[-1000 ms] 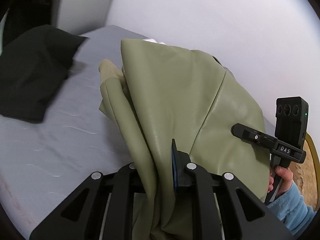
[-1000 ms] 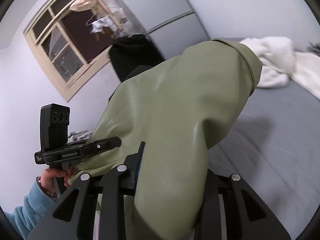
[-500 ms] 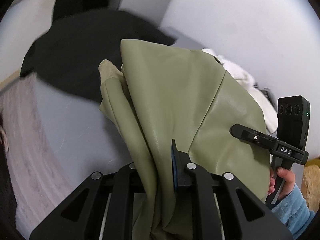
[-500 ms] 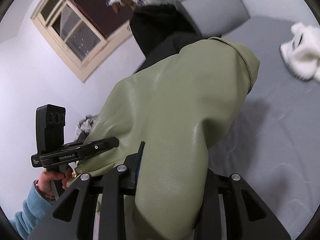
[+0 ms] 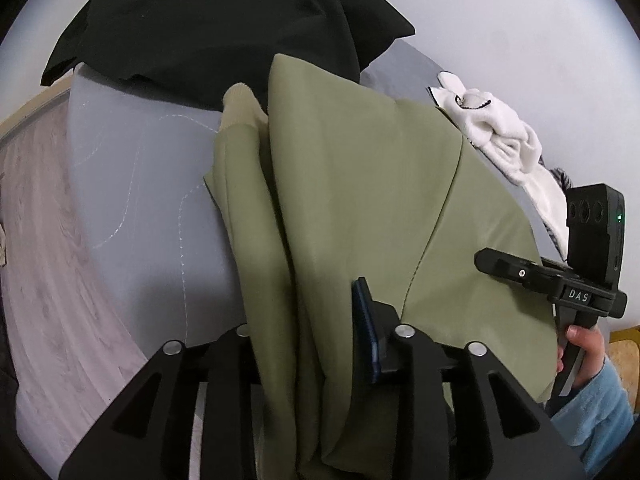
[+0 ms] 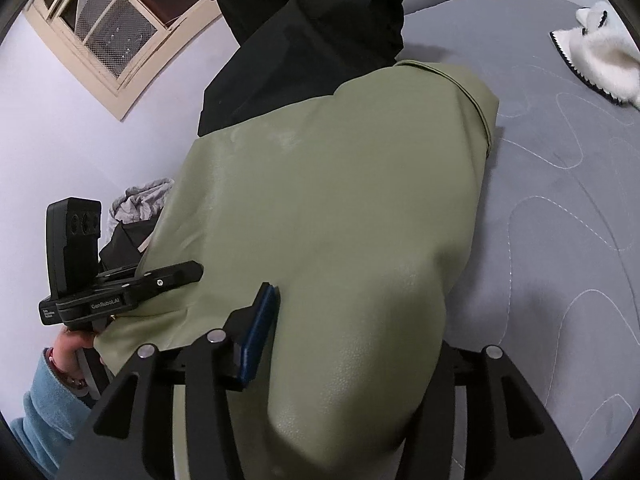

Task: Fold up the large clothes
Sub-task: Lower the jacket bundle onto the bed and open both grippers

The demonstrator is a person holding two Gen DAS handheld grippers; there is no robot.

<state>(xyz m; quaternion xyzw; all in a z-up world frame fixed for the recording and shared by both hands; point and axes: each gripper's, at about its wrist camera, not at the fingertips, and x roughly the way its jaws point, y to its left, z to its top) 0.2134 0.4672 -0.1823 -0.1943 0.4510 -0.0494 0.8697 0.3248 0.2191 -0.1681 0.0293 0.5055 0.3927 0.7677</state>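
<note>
Grey bed point(image 6: 560, 208) fills the right of the frame, black garment point(image 5: 224, 28) heaped at the top. Both grippers, left gripper point(image 5: 312, 344) and right gripper point(image 6: 352, 344), have jaws pinching the green jacket point(image 6: 340, 200), held folded over, apparently above the bed. Laying it down is left.

Olive-green smooth leather-look jacket point(image 5: 360, 184) with beige ribbed cuff point(image 5: 240, 108) is being shown against grey quilted mattress point(image 6: 560, 208) stitched with white wavy lines.
</note>
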